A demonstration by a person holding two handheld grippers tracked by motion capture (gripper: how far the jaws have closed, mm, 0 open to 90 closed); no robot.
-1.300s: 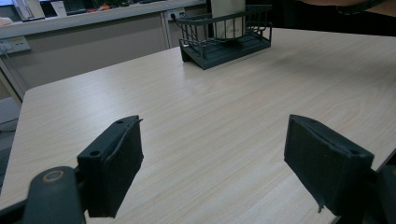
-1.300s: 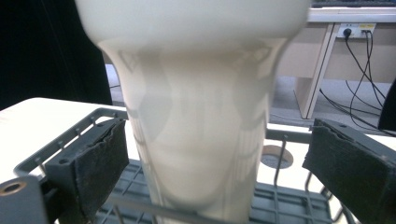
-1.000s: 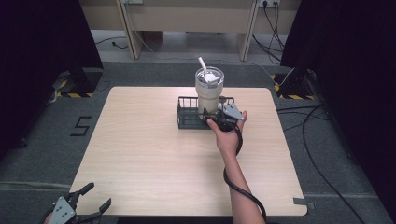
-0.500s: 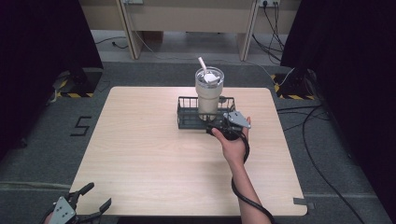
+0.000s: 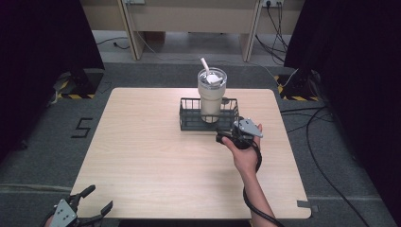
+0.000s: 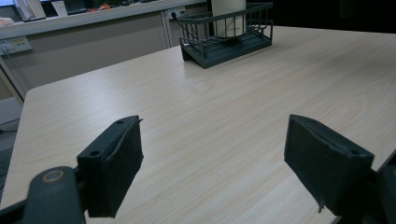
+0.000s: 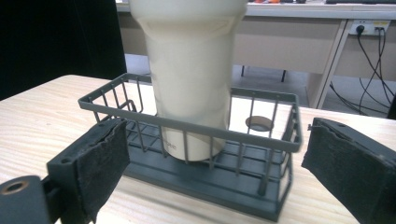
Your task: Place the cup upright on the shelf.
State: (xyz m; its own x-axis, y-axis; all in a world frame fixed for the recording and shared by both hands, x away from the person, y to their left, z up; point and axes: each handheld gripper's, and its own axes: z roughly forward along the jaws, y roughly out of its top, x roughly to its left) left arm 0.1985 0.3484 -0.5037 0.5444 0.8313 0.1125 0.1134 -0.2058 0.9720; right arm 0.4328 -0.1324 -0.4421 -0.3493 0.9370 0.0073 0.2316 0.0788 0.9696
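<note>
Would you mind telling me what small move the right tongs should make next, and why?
Probably ease the right tongs back from the basket. The tumbler stands upright inside it, apparently already placed, and the jaws are open, holding nothing, just in front of the near wall. The left tongs wait open at the table edge.

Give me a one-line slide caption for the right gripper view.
Open right gripper faces a cream tumbler standing upright in a dark wire basket on the wooden table.
</note>
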